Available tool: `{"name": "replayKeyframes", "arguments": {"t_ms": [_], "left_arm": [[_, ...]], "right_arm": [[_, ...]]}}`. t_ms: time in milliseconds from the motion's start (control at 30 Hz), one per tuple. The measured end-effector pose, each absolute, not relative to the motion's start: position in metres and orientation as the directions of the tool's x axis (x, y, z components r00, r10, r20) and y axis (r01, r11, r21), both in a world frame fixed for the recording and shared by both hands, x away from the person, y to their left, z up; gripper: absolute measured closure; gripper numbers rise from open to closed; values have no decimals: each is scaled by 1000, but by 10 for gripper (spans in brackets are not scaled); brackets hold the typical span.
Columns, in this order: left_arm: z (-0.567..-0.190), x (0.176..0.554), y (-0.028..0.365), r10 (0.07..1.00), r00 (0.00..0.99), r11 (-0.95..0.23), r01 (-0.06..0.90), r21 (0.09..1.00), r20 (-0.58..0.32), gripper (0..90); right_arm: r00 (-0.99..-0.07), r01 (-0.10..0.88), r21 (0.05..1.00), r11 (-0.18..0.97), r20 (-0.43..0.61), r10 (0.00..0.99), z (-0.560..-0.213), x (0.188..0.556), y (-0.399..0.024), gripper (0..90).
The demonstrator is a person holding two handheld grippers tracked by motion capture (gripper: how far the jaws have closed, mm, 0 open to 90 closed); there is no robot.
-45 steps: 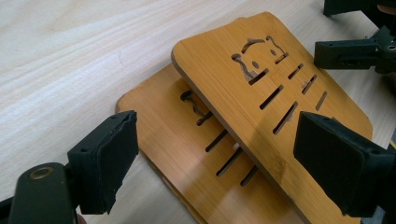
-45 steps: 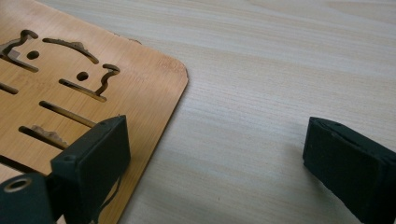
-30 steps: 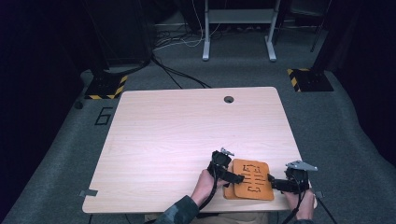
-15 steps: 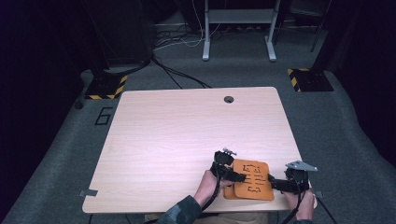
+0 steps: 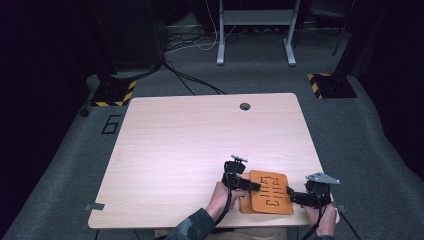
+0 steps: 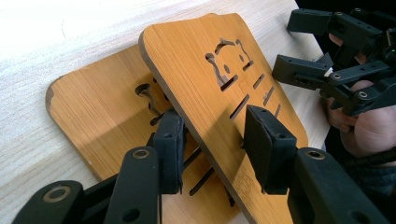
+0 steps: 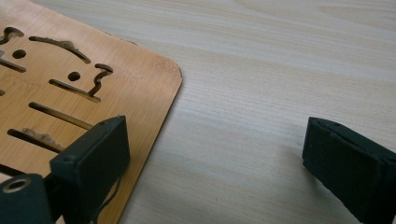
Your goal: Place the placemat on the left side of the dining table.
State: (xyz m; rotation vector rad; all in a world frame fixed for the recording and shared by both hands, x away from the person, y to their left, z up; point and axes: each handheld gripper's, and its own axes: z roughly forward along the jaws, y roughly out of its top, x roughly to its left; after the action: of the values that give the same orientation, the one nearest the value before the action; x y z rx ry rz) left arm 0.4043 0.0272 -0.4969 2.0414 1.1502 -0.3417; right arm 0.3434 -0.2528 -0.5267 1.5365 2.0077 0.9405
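Observation:
Two thin bamboo boards with slots and an animal-face cut-out lie stacked at the table's front right. The upper board [image 5: 272,192] [image 6: 210,93] is tilted, its left edge raised off the lower board [image 5: 244,206] [image 6: 102,107]. My left gripper [image 5: 255,186] [image 6: 212,144] straddles that raised edge, one pad under it and one over the top face. Its jaws have just been closing, with a gap still showing. My right gripper [image 5: 295,196] [image 7: 212,154] [image 6: 282,44] stands wide open at the upper board's [image 7: 70,93] right corner and holds nothing.
The light wooden table [image 5: 190,145] has a round cable hole [image 5: 245,106] near its far edge. The boards lie close to the table's front edge [image 5: 200,226]. A desk frame [image 5: 255,30] and yellow-black striped bases [image 5: 114,92] stand on the grey floor beyond.
The left gripper's jaws have drawn closer together around the upper board's left edge. The right gripper and hand have kept still.

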Motion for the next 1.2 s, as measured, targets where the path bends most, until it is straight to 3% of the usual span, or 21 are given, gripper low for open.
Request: {"name": "replayKeyframes", "arguments": {"t_ms": [367,567,1200], "left_arm": [[-493,406,32,586,544,-279,831,481,-601,657],[-493,406,35,556,514,-233,851,471,-653,729],[-471,399,43,433,474,-146,876,459,-767,866]], "right_arm": [[-292,660,739,137,85,953,-527,344,-256,50],[-271,636,772,21,198,942,-526,342,-270,38],[-215,605,794,-58,234,948,-526,340,-277,32]]}}
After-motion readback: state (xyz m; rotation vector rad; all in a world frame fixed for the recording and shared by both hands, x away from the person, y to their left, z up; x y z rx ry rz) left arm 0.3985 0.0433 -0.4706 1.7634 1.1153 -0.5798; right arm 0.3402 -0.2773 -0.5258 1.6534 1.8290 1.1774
